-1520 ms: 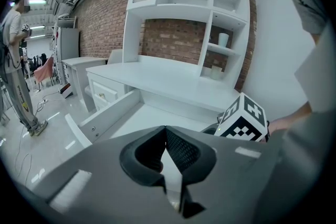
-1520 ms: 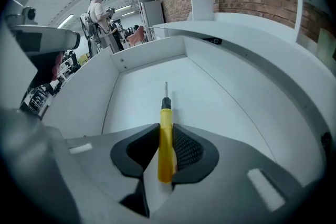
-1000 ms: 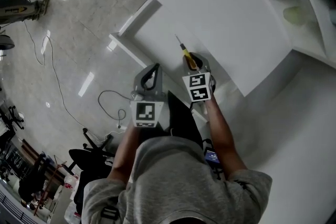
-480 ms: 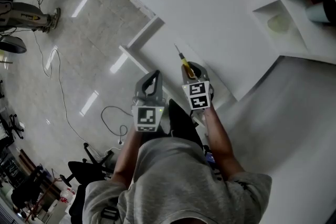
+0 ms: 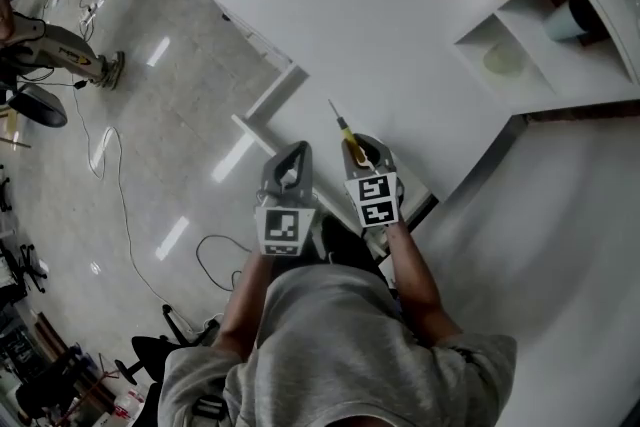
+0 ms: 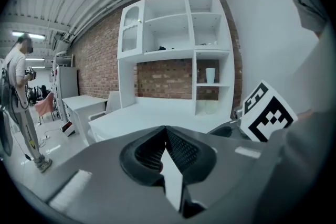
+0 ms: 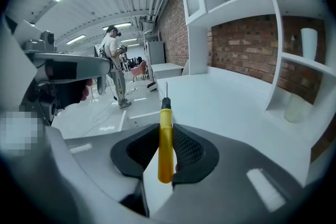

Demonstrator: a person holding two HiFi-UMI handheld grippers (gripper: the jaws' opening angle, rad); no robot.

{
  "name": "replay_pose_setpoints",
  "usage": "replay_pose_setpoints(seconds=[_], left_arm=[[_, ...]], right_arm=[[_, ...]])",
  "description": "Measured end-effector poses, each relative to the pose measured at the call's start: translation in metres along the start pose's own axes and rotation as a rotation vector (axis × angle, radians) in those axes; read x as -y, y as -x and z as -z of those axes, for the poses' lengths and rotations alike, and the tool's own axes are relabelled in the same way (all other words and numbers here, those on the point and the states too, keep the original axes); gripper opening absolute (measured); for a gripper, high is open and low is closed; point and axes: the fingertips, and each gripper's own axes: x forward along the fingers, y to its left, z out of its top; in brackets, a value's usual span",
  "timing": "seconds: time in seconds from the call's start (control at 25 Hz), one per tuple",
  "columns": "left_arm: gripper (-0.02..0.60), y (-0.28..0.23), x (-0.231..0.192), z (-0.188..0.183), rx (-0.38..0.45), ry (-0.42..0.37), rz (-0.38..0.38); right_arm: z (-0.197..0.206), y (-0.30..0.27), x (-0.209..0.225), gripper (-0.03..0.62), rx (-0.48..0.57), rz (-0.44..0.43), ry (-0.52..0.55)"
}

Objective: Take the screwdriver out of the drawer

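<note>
My right gripper (image 7: pixel 166 136) (image 5: pixel 352 144) is shut on a screwdriver (image 7: pixel 165 139) (image 5: pixel 344 129) with a yellow handle; its thin metal shaft sticks out forward past the jaws, over the white tabletop (image 5: pixel 380 35). My left gripper (image 6: pixel 167 148) (image 5: pixel 291 157) hangs beside it on the left, its jaws shut with nothing between them. Both grippers are held up in front of the person's chest, at the near edge of the white table. No drawer interior shows in any view.
A white shelf unit (image 6: pixel 173 50) (image 5: pixel 545 25) against a brick wall stands beyond the table, with a cup (image 7: pixel 308 42) in one niche. A person (image 7: pixel 113 63) stands on the glossy floor at the left, where cables (image 5: pixel 110 165) lie.
Both grippers have risen, the right one still carrying the screwdriver. In the head view the table and shelf unit have shifted down into frame.
</note>
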Motion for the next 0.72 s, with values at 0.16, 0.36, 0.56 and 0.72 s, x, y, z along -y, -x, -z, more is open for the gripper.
replay_pose_setpoints(seconds=[0.16,0.36,0.56,0.72], left_arm=[[0.012,0.001,0.005,-0.012,0.022,0.0,0.01],[0.011,-0.006,0.015,-0.024,0.041,-0.024,0.046],[0.012,-0.02,0.026,-0.028,0.045,-0.042,0.1],[0.012,-0.034,0.029,-0.027,0.038,-0.054,0.143]], right_arm=[[-0.015,0.019,0.006,0.083,0.047,0.028,-0.005],[-0.028,0.037,0.021,0.083,0.086,0.077,-0.015],[-0.03,0.045,0.04,0.083,0.104,0.136,-0.042],[-0.027,0.045,0.056,0.083,0.104,0.183,-0.08]])
